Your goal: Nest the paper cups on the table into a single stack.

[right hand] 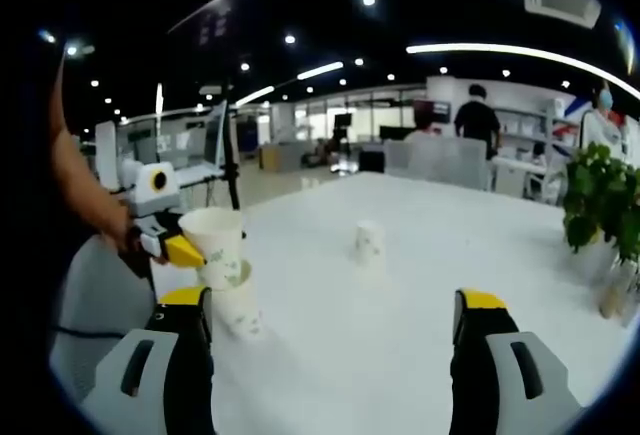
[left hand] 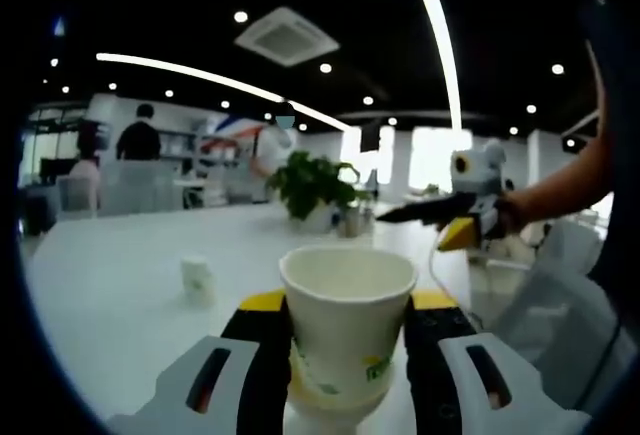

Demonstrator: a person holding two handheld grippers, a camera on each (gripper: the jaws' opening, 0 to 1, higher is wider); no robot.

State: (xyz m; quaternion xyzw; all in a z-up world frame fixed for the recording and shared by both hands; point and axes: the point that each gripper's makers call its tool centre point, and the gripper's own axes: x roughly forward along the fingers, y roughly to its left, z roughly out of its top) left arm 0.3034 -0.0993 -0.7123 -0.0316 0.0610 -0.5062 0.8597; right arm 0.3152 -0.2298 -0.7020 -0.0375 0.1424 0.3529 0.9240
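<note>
Paper cups, white with green print, on a white table.

Left gripper view:
- Held cup (left hand: 348,327): upright, mouth open to the top, clamped between the two jaws of the left gripper (left hand: 348,355), one jaw against each side of its wall. It sits over another cup whose rim shows just below it; how deep it is seated cannot be told.
- Small cup (left hand: 197,279): stands alone on the table (left hand: 110,295), well apart to the left of the held cup, nothing between them.
- Right gripper (left hand: 445,217): enters from the right, held by a person's hand (left hand: 515,213), above the far part of the table; its jaw state cannot be judged here.
- Potted plant (left hand: 312,187): green leaves, at the far edge of the table behind the held cup.
- Background: several people standing, ceiling lights, an air vent.

Right gripper view:
- Right gripper (right hand: 335,340): both jaws rise from the bottom, wide apart, nothing between them but bare table (right hand: 400,355).
- Held cup (right hand: 215,246): at the left, gripped by the left gripper (right hand: 195,251), just above and touching the lower cup (right hand: 240,313), which stands on the table near the right gripper's left jaw.
- Lone cup (right hand: 369,242): stands on the table farther off, between the two jaws in the view, unobstructed.
- Potted plant (right hand: 600,195): at the right edge.
- Background: office desks, monitors, people at the far side.
</note>
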